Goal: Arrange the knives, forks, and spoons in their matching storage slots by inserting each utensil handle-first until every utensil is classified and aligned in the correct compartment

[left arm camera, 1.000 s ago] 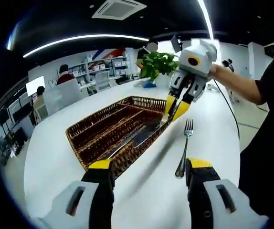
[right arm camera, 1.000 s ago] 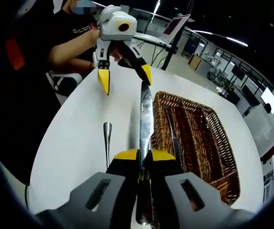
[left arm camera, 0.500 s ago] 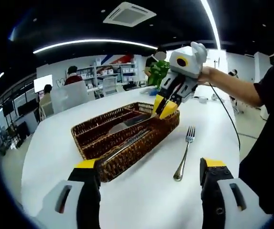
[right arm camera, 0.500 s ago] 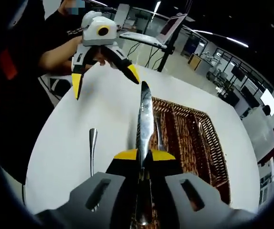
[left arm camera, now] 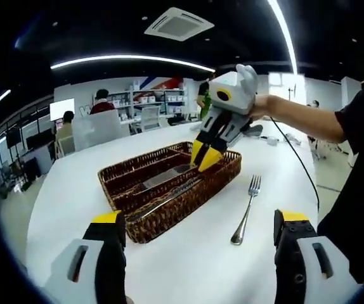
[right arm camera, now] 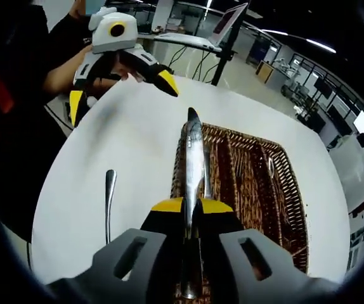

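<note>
Knife point(right arm camera: 193, 166) is pinched in my right gripper point(right arm camera: 191, 206) at frame centre over the basket point(right arm camera: 283, 209); I'd level it along one slot before lowering, left gripper point(left arm camera: 198, 231) spread idle.

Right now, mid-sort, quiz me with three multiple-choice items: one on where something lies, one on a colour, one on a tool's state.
1. Where is the fork?
A. On the table beside the basket
B. Inside the basket
C. In the left tool

2. What colour are the tips of the tools?
A. Red
B. Yellow
C. Green

3. What is the right tool doing?
A. Hanging open
B. Shut on the fork
C. Shut on the knife

Answers:
1. A: the fork lies on the white table, apart from the basket.
2. B: the left tool and the right tool both end in yellow tips.
3. C: the right tool clamps the knife, whose blade points out over the basket.
</note>
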Demonstrator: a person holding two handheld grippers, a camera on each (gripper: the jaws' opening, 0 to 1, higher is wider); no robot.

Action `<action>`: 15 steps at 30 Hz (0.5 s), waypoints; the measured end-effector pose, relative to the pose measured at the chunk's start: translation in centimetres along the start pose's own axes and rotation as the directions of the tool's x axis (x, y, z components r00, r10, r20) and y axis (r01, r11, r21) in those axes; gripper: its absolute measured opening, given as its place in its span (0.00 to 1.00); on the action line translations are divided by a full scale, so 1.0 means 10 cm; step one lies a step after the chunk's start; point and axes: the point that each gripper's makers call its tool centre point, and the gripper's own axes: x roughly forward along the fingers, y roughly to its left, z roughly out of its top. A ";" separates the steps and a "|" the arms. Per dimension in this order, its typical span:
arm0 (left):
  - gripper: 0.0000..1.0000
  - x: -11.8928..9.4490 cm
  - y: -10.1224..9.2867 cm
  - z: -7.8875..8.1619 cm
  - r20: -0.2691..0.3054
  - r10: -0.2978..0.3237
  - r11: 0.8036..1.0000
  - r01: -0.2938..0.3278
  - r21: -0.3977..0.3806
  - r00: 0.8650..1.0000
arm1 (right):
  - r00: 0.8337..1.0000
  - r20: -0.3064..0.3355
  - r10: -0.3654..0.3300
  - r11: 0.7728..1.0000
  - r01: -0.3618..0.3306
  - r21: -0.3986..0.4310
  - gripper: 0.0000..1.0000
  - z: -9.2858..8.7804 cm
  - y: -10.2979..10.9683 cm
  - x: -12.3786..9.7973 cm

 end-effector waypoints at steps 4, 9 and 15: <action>0.99 -0.01 -0.01 -0.01 0.002 -0.004 1.000 0.004 -0.002 1.000 | 0.999 -0.028 0.023 1.000 -0.022 0.016 0.05 -0.06 -0.05 0.10; 0.99 -0.01 -0.04 -0.03 -0.003 -0.008 1.000 0.008 0.000 1.000 | 0.997 -0.060 0.054 0.998 -0.052 0.033 0.05 -0.12 -0.06 0.22; 0.99 -0.02 -0.04 -0.08 -0.015 -0.014 1.000 0.014 0.001 1.000 | 0.994 -0.074 0.086 0.995 -0.081 0.066 0.05 -0.16 -0.07 0.34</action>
